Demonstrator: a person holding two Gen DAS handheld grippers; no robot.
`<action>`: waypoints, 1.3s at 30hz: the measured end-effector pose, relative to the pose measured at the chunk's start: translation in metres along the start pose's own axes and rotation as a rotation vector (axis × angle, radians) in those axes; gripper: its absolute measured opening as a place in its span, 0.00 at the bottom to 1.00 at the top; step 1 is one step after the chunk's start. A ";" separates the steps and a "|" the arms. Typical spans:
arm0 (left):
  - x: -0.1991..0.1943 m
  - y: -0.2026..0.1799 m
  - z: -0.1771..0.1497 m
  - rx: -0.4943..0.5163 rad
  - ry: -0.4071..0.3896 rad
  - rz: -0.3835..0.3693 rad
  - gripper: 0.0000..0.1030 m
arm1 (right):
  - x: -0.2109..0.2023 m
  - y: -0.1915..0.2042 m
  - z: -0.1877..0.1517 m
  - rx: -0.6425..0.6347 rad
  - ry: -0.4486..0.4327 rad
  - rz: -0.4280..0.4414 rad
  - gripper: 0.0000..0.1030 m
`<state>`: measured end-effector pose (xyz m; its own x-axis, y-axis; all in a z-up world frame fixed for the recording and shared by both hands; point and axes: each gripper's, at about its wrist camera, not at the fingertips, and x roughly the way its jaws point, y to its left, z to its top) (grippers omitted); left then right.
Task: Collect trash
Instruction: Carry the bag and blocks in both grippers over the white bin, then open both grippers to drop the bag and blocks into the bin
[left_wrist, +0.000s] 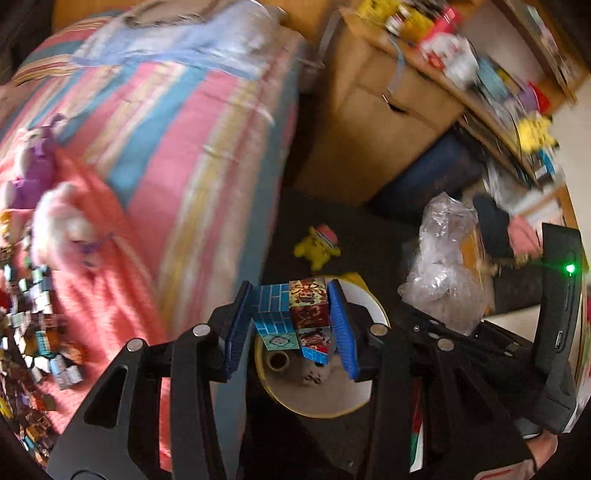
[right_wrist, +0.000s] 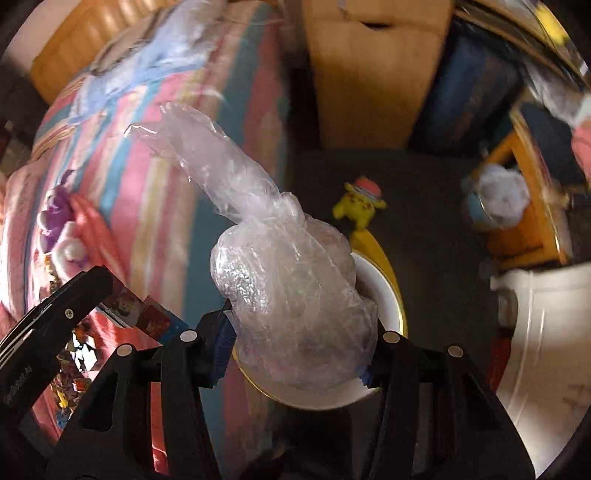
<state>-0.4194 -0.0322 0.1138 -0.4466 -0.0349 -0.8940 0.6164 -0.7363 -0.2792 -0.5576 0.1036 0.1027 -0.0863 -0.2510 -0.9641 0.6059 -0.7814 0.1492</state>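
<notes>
Dark floor beside a striped bed (left_wrist: 192, 122) carries a round bin (left_wrist: 373, 306) straight below both tongs, the left tongs (left_wrist: 291, 325) clamped on a printed cube (left_wrist: 295, 317), the right tongs (right_wrist: 295, 354) gripping a knotted clear plastic bag (right_wrist: 291, 280) hiding its fingertips.

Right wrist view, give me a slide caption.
Right gripper holds a knotted clear plastic bag above a round bin beside the striped bed.

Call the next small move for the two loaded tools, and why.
Probably open the left tool: it grips the printed block directly above the round bin, which already holds scraps. The right tool with its plastic bag sits over the same bin and could follow.
</notes>
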 end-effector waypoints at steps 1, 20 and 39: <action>0.007 -0.007 -0.003 0.019 0.017 -0.005 0.38 | 0.003 -0.007 -0.003 0.011 0.009 -0.006 0.50; 0.056 -0.036 -0.034 0.104 0.162 -0.020 0.39 | 0.049 -0.031 -0.045 0.068 0.172 -0.024 0.56; 0.018 0.014 -0.028 -0.059 0.077 0.053 0.39 | 0.044 0.015 -0.014 -0.050 0.134 0.019 0.65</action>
<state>-0.4006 -0.0246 0.0837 -0.3629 -0.0193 -0.9316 0.6758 -0.6938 -0.2489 -0.5414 0.0890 0.0599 0.0304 -0.1842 -0.9824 0.6454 -0.7469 0.1601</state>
